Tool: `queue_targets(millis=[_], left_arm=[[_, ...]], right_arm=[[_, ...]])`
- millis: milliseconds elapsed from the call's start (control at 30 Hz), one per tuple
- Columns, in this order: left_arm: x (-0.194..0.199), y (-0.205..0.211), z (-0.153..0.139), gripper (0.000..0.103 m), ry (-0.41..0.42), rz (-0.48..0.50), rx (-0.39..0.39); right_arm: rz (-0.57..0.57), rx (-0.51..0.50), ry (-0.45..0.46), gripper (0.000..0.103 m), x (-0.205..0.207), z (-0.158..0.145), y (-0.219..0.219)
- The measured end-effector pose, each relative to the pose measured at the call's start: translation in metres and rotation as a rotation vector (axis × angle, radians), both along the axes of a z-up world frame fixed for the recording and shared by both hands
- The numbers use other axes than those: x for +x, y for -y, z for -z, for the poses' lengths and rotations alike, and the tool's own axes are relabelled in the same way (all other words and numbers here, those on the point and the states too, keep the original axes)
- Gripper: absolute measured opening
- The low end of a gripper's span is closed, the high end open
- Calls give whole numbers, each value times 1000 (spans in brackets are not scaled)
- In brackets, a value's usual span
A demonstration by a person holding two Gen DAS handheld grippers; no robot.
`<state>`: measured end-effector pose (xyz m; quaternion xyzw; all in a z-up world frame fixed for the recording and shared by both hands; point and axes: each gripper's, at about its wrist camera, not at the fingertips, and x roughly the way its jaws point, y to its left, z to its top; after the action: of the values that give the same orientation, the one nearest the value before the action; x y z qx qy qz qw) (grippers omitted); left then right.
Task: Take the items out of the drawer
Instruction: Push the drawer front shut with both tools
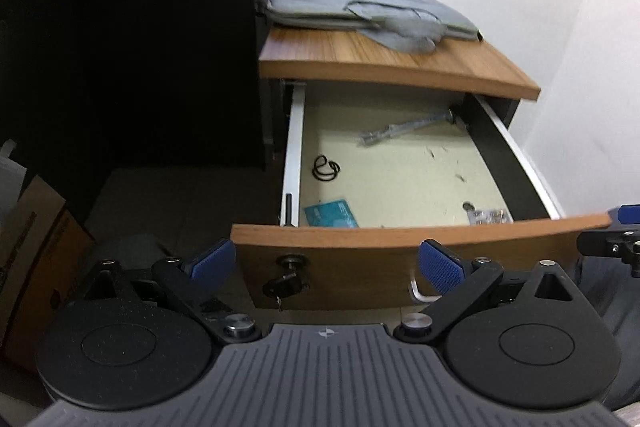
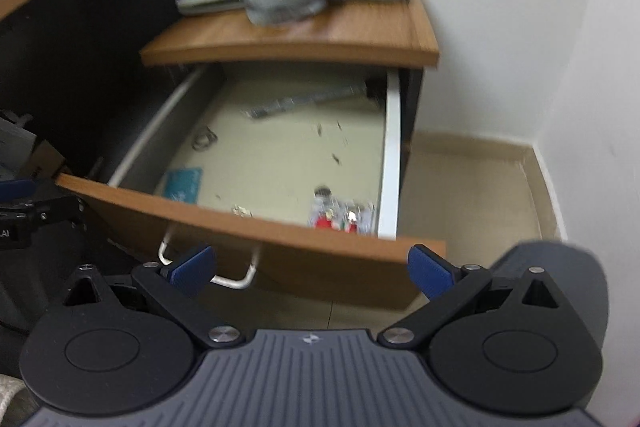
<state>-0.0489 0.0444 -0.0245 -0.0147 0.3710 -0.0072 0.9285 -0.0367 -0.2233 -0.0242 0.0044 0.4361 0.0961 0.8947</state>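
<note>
Left wrist view: drawer stands pulled out ahead of the left claw, exposing its contents for removal. Left claw and right claw are both spread wide and empty, level with the drawer front. Beyond the left claw lie a syringe, card, blister pack and black ring.

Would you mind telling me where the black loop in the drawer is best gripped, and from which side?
Grip the black loop across its strands, from straight above, probably with the left gripper: it lies flat on the drawer floor, near the left wall.
</note>
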Motion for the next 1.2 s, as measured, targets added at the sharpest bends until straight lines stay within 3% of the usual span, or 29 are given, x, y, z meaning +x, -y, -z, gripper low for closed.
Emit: queue_targets(millis=[133, 300, 433, 733, 1000, 1200], left_arm=[[5, 2, 10, 98, -28, 6, 18], [8, 3, 17, 95, -41, 6, 35], [10, 2, 22, 92, -39, -8, 44], [7, 0, 34, 84, 12, -9, 42], [14, 0, 38, 78, 21, -15, 54], [17, -3, 40, 62, 13, -20, 30]], right_arm=[[41, 22, -39, 103, 1, 12, 3], [83, -26, 4, 103, 4, 18, 2], [126, 5, 2, 103, 7, 27, 3], [130, 6, 64, 103, 3, 33, -7], [174, 35, 59, 103, 9, 41, -1], [190, 45, 58, 103, 16, 45, 1]])
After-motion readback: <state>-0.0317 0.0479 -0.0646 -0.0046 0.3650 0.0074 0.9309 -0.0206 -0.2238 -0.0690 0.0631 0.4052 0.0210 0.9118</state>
